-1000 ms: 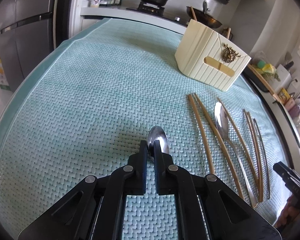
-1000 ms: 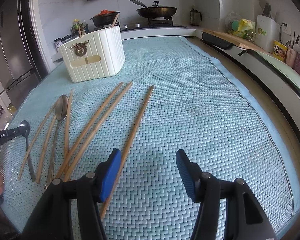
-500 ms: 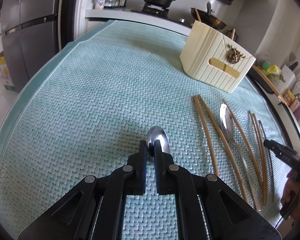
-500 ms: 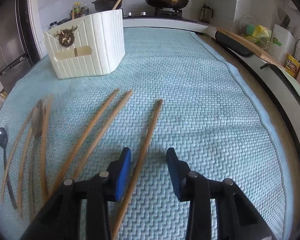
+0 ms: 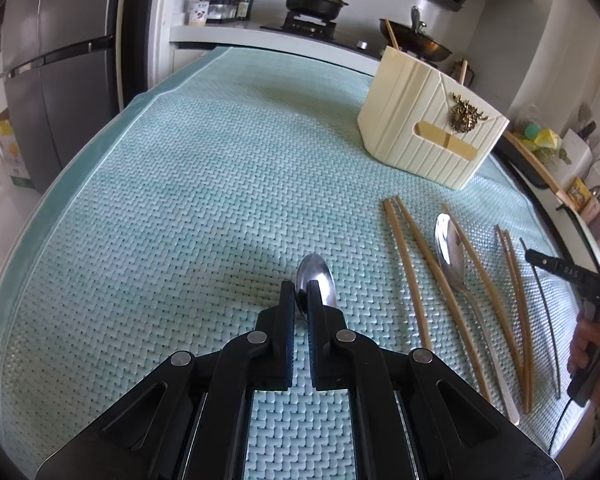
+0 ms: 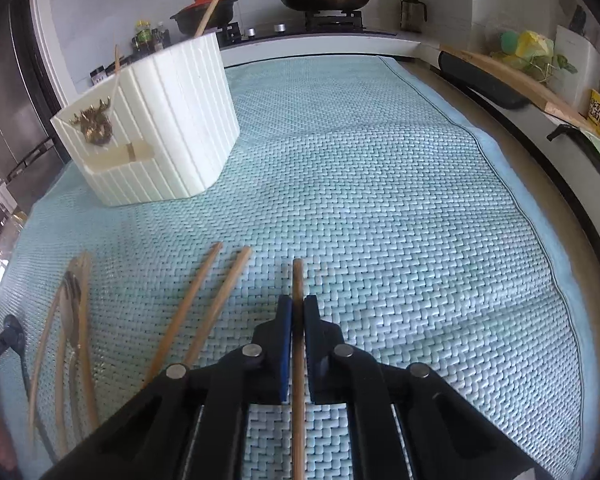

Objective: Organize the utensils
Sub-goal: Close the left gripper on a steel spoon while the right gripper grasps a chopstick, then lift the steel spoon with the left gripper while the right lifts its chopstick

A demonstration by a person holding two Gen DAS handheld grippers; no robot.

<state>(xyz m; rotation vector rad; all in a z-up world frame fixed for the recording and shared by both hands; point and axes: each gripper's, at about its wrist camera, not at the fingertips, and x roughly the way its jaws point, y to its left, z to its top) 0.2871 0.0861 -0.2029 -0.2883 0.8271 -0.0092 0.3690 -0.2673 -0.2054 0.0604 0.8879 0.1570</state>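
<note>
**Two utensils gripped, most of the sorting still ahead**

The left gripper [image 5: 301, 292] is pinching a small metal spoon [image 5: 315, 280] between its black fingers, the bowl poking out just past the tips above the woven teal mat [image 5: 180, 220]. The right gripper [image 6: 297, 312] is pressing its blue-padded fingers together on a single wooden chopstick [image 6: 298, 280], whose tip is reaching out beyond the pads while the rest of the shaft is running back under the gripper. Whether that chopstick is lying on the mat or riding clear of it, I cannot tell.

The cream ribbed utensil holder [image 5: 428, 128] is standing well apart from both grippers, toward the far end of the mat. Two stick ends are already poking out of its top, so it looks as if a little of the work is done.

Most of it is waiting. In the left wrist view a large spoon [image 5: 450, 248] is lying among loose chopsticks: a pair [image 5: 416, 264] beside it on one side, one crossing its bowl, and more on the other side. In the right wrist view two further chopsticks [image 6: 204, 300] are lying just beside the gripped one.

Judging from this, the task is sitting at an early stage: both held pieces are yet to be carried to the holder, and everything on the mat is yet to follow.
</note>
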